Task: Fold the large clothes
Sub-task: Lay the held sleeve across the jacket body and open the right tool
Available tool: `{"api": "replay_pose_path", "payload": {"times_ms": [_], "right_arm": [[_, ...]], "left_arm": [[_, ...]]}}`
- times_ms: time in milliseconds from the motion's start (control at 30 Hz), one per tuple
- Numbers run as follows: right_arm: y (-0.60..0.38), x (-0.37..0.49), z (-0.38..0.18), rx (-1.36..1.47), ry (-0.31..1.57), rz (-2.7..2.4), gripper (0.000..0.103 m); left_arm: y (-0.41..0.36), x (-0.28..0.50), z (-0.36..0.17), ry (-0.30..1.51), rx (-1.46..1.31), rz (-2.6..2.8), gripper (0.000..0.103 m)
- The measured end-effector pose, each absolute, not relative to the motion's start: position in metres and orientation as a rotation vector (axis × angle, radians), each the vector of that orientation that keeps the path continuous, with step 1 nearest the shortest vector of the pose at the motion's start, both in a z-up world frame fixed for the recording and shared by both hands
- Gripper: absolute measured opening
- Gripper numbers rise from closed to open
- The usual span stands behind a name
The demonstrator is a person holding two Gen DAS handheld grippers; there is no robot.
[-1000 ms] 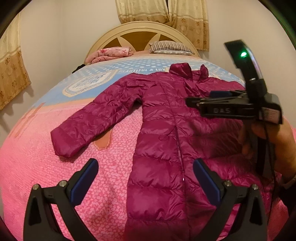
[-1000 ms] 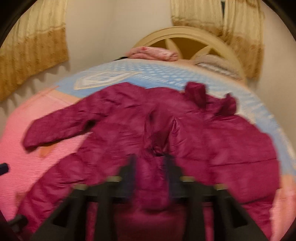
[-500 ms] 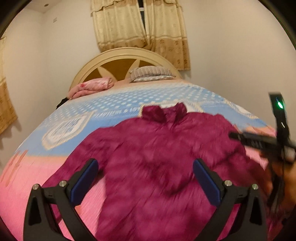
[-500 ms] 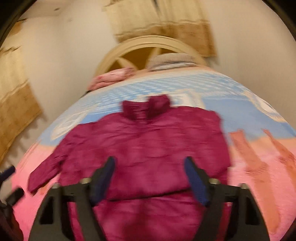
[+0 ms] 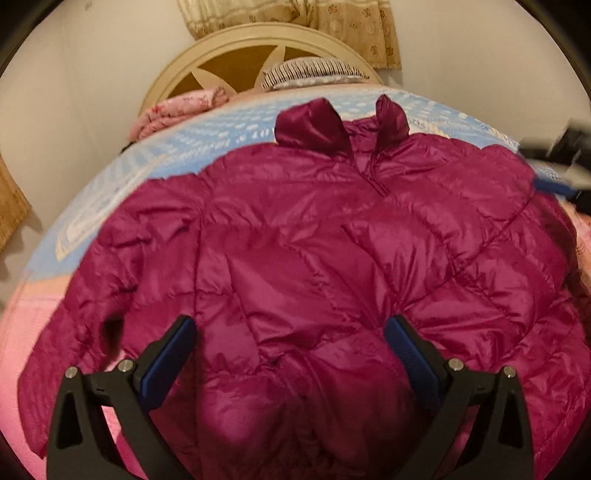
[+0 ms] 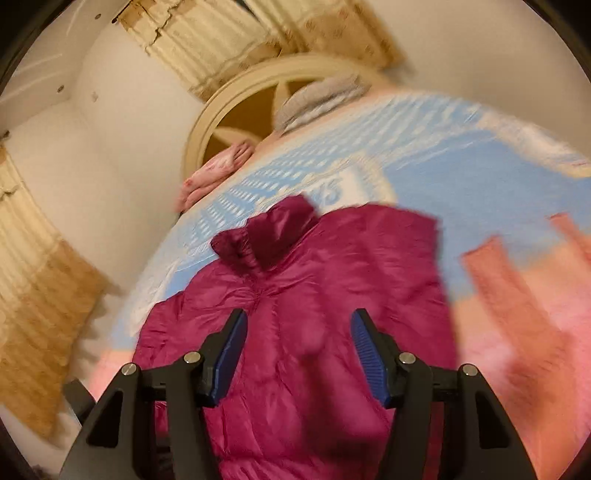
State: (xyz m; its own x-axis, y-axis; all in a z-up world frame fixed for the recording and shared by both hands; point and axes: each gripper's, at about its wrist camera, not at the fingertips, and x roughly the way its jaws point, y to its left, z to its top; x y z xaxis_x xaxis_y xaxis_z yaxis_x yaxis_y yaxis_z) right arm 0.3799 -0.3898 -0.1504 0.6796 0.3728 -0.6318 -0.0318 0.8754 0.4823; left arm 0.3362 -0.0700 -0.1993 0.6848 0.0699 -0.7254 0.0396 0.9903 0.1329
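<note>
Garment: a magenta quilted down jacket (image 5: 306, 258) lies spread on the bed (image 5: 110, 192), collar toward the headboard.
Collar: both collar flaps (image 5: 314, 125) stand up at the far end of the jacket; a short zip runs down from between them.
Sleeve: in the left wrist view one sleeve (image 5: 81, 332) extends to the left over the pink part of the bedspread.
Right edge of jacket: in the right wrist view the jacket's right side ends in a straight edge, with bare bedspread beyond it.
Bedspread: blue with white pattern toward the headboard, pink toward the near end.
Headboard: cream, arched, with fan-shaped cut-outs (image 5: 236, 62).
Pillows: a striped pillow (image 5: 314, 70) and a pink floral bundle (image 5: 181, 107) rest against the headboard.
Curtains: beige patterned curtains (image 6: 207, 33) hang above the headboard and on the side wall.
Left hand-held gripper (image 5: 290, 347): jaws wide apart, above the jacket's chest; nothing gripped between the blue pads.
Right hand-held gripper (image 6: 297, 343): jaws partly apart and closing; jacket fabric appears behind the gap, the pads not pressing on it.
Image quality: the right wrist view is motion-blurred.
</note>
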Motion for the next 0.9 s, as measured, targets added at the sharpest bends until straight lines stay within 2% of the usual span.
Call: {"api": "replay_pose_path", "payload": {"times_ms": [67,133,300,433,500,633,667,900], "right_arm": [[-0.400,0.397,-0.183,0.479,0.916,0.154,0.059],[-0.416,0.395,-0.207,0.550,0.935,0.142,0.043],[-0.414,0.386,-0.192,0.503,0.925,0.175,0.044],[-0.423,0.402,-0.167,0.500,0.826,0.121,0.045],[-0.424,0.420,-0.171,0.515,0.851,0.137,0.045],[-0.433,0.455,-0.212,0.574,0.984,0.120,0.044],[-0.439,0.454,-0.215,0.614,0.955,0.132,0.043],[-0.427,0.420,-0.185,0.473,0.940,0.050,0.045]], "left_arm": [[-0.067,0.338,-0.202,0.840,0.109,-0.006,0.103],[-0.065,0.339,-0.204,0.857,0.083,-0.014,0.103],[-0.065,0.336,-0.205,0.853,0.071,0.001,0.103],[-0.066,0.337,-0.204,0.846,0.085,0.014,0.103],[-0.066,0.336,-0.204,0.848,0.086,0.019,0.103],[-0.066,0.340,-0.207,0.867,0.078,0.002,0.103],[-0.066,0.341,-0.207,0.868,0.075,0.001,0.103],[-0.063,0.342,-0.208,0.882,0.051,-0.010,0.103]]}}
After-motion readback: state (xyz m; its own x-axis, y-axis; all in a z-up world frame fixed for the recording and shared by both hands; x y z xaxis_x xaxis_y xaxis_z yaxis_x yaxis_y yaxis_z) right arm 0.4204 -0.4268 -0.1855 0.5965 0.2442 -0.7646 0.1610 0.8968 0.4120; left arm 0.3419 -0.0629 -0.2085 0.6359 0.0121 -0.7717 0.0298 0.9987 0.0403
